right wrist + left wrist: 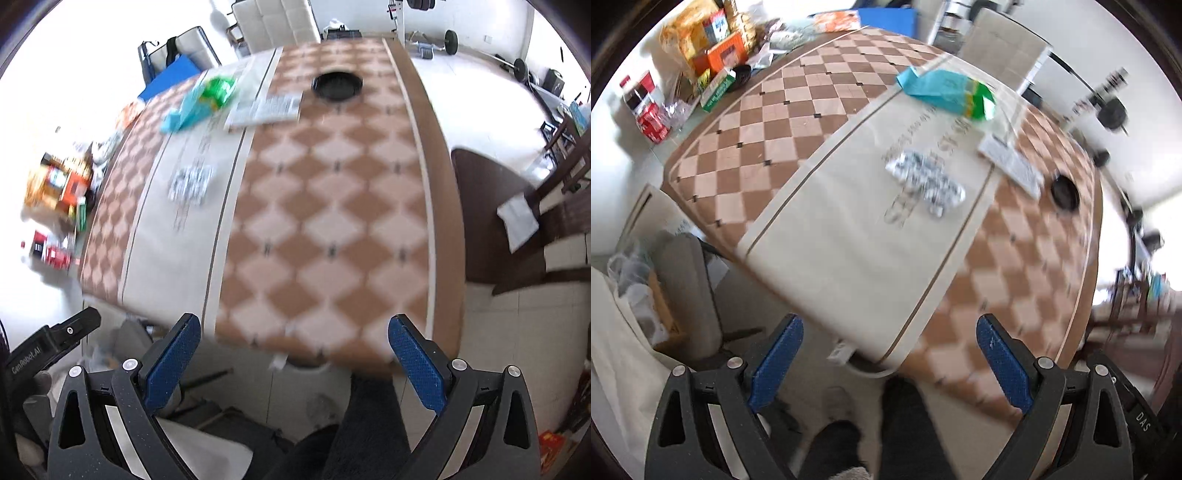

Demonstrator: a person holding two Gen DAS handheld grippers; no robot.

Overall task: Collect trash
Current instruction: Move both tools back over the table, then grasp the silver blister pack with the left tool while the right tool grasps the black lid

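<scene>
Checkered table (332,221), black round lid (337,85), white chair (273,22), barbell (480,51)

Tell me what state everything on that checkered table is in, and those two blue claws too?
Left gripper: open, empty.
Right gripper: open, empty.
Blue-green wrapper: crumpled, lying on the cream strip.
Silver foil wrapper: crumpled, lying flat.
White paper: flat.
Black round dish: upright, contents unclear.

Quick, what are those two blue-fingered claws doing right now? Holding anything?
Left gripper: open, holding nothing, off the near edge of the checkered table.
Right gripper: open, holding nothing.
</scene>
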